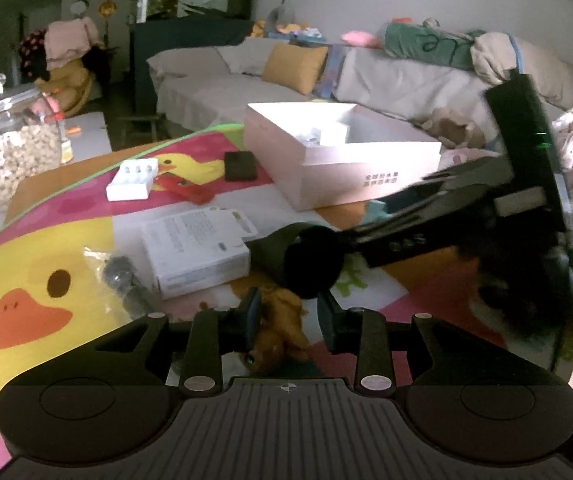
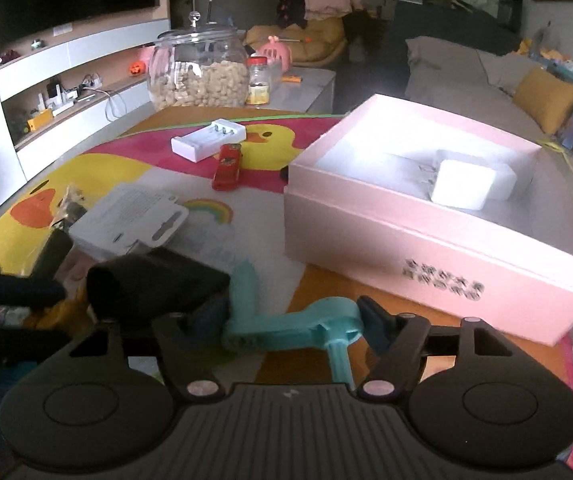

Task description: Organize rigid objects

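A pink open box [image 2: 426, 240] stands on the duck-print mat and holds a white block [image 2: 462, 184]; it also shows in the left wrist view [image 1: 342, 168]. My right gripper [image 2: 294, 320] is shut on a teal plastic tool [image 2: 322, 324] beside a black object [image 2: 158, 280]. My left gripper [image 1: 288, 320] is open around a small brown toy [image 1: 278, 328] on the mat. The right gripper's arm [image 1: 446, 220] crosses just ahead of it. On the mat lie a white battery charger [image 1: 132, 178], a red lighter [image 1: 184, 188], a dark pad [image 1: 240, 165] and a white flat box [image 1: 198, 248].
A glass jar of nuts [image 2: 198, 72] and a small yellow-lidded jar [image 2: 260, 80] stand beyond the mat. A plastic bag with dark parts [image 1: 120, 276] lies at the left. A sofa with cushions [image 1: 286, 68] is behind the table.
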`<state>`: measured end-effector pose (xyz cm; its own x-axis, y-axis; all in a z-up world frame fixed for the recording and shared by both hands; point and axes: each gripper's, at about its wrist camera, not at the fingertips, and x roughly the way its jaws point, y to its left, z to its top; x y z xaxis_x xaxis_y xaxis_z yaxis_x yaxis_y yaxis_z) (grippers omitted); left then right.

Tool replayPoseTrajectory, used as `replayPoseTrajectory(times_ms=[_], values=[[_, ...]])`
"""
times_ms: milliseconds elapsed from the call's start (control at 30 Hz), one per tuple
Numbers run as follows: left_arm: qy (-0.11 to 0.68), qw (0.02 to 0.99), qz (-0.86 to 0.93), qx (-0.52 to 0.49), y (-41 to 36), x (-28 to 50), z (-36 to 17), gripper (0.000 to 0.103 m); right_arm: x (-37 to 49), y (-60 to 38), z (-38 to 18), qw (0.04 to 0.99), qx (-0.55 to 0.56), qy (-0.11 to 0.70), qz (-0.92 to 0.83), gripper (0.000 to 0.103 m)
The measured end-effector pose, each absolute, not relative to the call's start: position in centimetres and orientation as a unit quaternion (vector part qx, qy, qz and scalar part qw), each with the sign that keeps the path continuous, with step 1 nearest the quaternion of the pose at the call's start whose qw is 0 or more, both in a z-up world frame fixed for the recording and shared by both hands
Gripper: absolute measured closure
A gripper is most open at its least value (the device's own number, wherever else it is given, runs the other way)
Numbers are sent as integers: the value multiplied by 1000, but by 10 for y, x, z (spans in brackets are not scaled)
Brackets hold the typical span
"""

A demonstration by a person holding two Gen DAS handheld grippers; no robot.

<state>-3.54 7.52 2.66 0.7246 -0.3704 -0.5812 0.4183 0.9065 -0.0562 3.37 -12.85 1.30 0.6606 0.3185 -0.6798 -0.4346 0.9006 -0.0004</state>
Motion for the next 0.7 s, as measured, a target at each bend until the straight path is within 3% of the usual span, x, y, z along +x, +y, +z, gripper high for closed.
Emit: replayPoseTrajectory(times_ms=[700], values=[[331, 922, -197, 40, 67, -29, 10, 61, -17, -173, 11, 921, -61, 343, 172, 32]])
